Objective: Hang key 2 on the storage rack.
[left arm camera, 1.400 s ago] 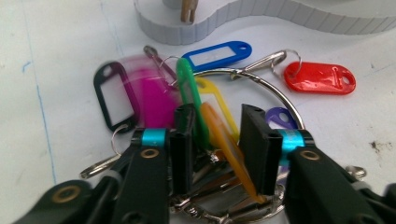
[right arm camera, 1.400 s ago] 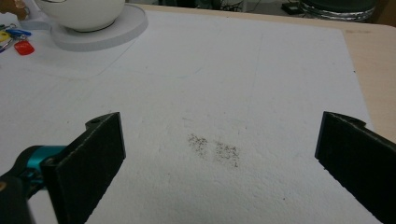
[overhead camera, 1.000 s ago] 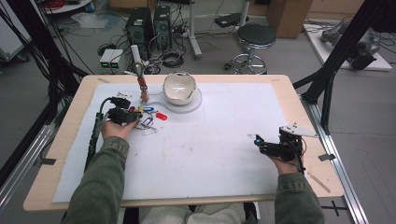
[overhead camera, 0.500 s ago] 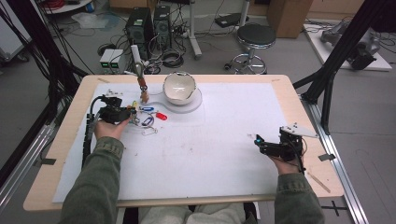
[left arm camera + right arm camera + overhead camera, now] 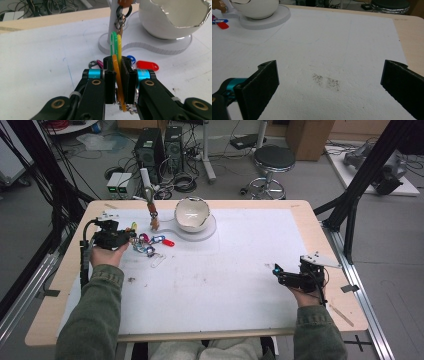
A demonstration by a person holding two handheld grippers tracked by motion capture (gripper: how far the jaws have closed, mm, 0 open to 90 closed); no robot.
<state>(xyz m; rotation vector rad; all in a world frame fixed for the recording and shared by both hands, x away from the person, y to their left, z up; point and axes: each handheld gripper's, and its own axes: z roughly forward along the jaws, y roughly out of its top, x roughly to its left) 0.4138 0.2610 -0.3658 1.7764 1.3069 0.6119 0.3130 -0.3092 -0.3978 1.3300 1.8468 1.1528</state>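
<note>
Holding: left gripper (image 5: 117, 80), jaws clamped on a bunch of key tags (image 5: 117, 53) — orange, yellow, green, standing edge-up between the pads, near the table's far-left.
Idle: right gripper (image 5: 329, 87), jaws wide apart, nothing between them, hovering over bare white mat (image 5: 332, 50), well apart from the rest.
Nearby: red tag (image 5: 148, 65) and blue tag (image 5: 131, 59) lying loose just beyond; post (image 5: 113, 25) with hanging ring; bowl (image 5: 172, 18).
Risks, as I judge: thin slick tags sliding out; the bunch snagging the loose tags; swinging into the post or bowl.
</note>
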